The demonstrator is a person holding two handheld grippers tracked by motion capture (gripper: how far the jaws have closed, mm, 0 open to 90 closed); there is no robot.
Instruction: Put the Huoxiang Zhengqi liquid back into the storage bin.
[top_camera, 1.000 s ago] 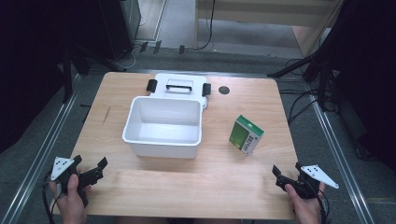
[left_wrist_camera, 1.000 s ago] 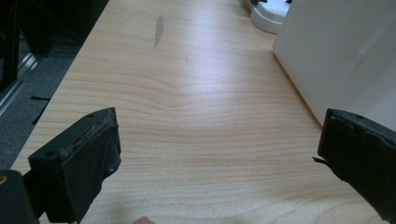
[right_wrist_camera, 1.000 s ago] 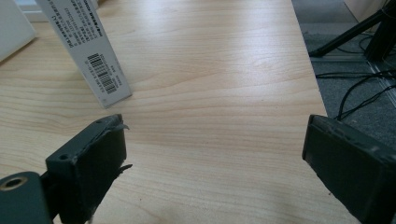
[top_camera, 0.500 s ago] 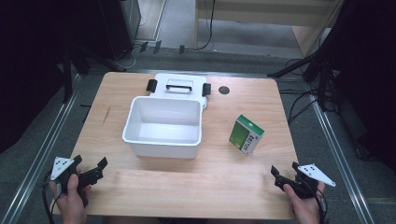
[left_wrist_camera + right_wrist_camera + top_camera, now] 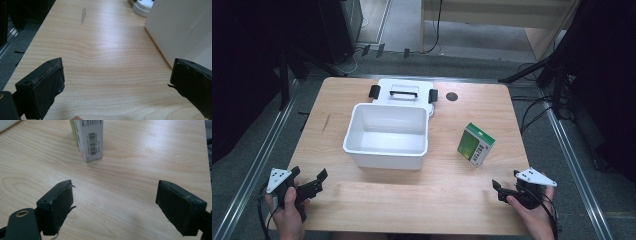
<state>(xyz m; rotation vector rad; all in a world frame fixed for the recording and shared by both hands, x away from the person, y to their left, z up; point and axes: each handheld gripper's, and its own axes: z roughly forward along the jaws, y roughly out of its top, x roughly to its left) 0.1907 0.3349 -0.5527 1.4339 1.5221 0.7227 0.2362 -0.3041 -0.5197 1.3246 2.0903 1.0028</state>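
- Carton [image 5: 476, 144]: green and white, standing upright on the right half of the table [image 5: 412, 200], nearer its right edge than the middle. Small, blurred print on the face in the high view; I can't read it.
- In my right gripper view the carton [image 5: 90, 138] shows a white side with a barcode and lines of small text, too small to make out. No brand legible.
- My right gripper [image 5: 502, 189]: near the table's front right corner, jaws pointing towards the carton. They've just been closing a bit but are well apart, with bare wood between them. The carton is ahead and a little to the left in that view, well clear of the tips.
- My left gripper [image 5: 319, 181]: near the front left corner, jaws spread wide, nothing between them, hovering low over the wood.
- Bin [image 5: 387, 135]: white, open, mid-table, left of the carton and apart from it. Its wall [image 5: 180, 27] is at the right of my left gripper view.
- Lid [image 5: 404, 92]: white, with a handle and two black latches, lying flat behind the bin against the back edge.
- Black disc [image 5: 452, 96]: set in the tabletop near the back edge, right of the lid.
- Dark scuff [image 5: 83, 15] on the wood near the left edge.
- Path from right gripper to carton: bare wood.
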